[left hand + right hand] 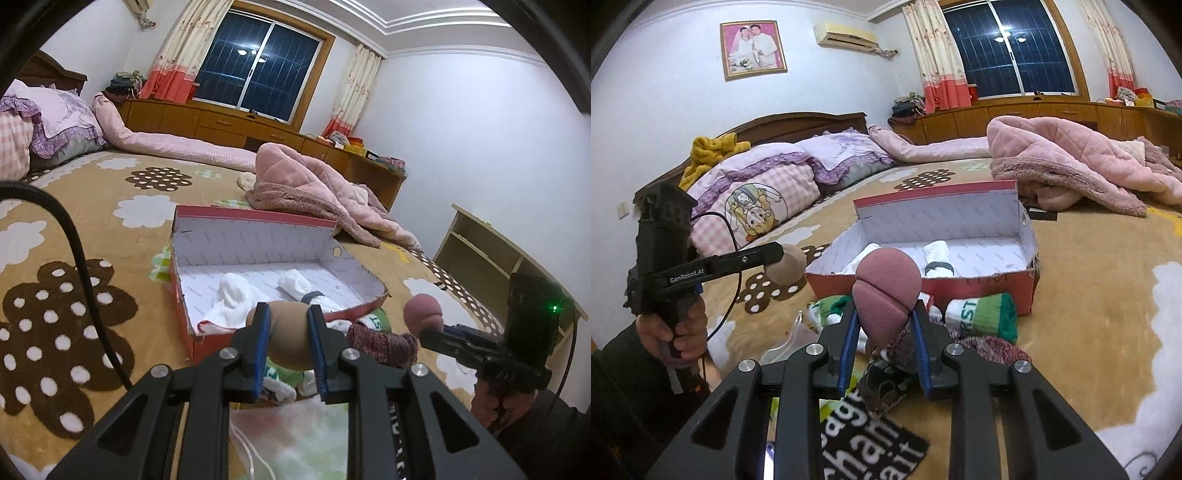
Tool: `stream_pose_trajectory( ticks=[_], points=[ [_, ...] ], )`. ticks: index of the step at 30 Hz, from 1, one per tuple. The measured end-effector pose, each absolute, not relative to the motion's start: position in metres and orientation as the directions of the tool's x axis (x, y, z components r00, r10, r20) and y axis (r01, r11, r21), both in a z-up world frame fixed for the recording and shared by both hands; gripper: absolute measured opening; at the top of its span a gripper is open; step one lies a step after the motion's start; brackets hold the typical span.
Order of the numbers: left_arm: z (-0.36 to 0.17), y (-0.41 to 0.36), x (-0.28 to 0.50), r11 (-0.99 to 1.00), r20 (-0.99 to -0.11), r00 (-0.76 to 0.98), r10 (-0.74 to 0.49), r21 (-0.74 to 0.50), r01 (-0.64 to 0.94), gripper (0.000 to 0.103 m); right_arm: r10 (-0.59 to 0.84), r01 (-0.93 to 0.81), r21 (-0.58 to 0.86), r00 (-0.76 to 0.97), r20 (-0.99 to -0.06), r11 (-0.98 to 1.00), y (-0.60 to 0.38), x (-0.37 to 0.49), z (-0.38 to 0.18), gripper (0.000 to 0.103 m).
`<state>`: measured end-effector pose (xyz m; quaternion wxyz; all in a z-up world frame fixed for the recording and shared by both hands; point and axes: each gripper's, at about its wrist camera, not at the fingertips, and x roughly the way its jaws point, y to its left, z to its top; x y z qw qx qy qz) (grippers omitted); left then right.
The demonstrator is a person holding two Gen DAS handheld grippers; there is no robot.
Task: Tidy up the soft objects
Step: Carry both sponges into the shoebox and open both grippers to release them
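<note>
My left gripper (287,317) is shut on a tan rolled sock (290,338), held above the bed just in front of the open red shoebox (183,288). My right gripper (884,317) is shut on a mauve rolled sock (884,291), also lifted near the box's (982,291) front wall. Each gripper shows in the other view: the right gripper (430,326) with its mauve sock (423,312), and the left gripper (777,256) with its tan sock (788,267). White rolled socks (232,299) lie inside the box. A green and white sock (982,314) and a maroon knitted sock (384,345) lie below.
A pink fleece robe (1071,162) is heaped behind the box. Pillows and a quilt (768,184) are stacked at the headboard. A clear plastic bag (295,435) and a black printed sock (871,443) lie under the grippers. A pale shelf unit (491,254) stands beside the bed.
</note>
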<state>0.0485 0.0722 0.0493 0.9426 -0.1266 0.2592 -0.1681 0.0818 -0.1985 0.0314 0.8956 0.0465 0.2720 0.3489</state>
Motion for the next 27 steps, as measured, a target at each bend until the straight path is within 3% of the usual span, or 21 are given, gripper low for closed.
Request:
stream_pose_trajectory(
  ticks=[27],
  points=[
    [0.040,0.041,0.112,0.925,-0.475,0.795,-0.378,-0.238,0.298,0.021,0.586,-0.588,0.153,0.673,-0.452,0.794,-0.166,0.118,0.039,0.029]
  ],
)
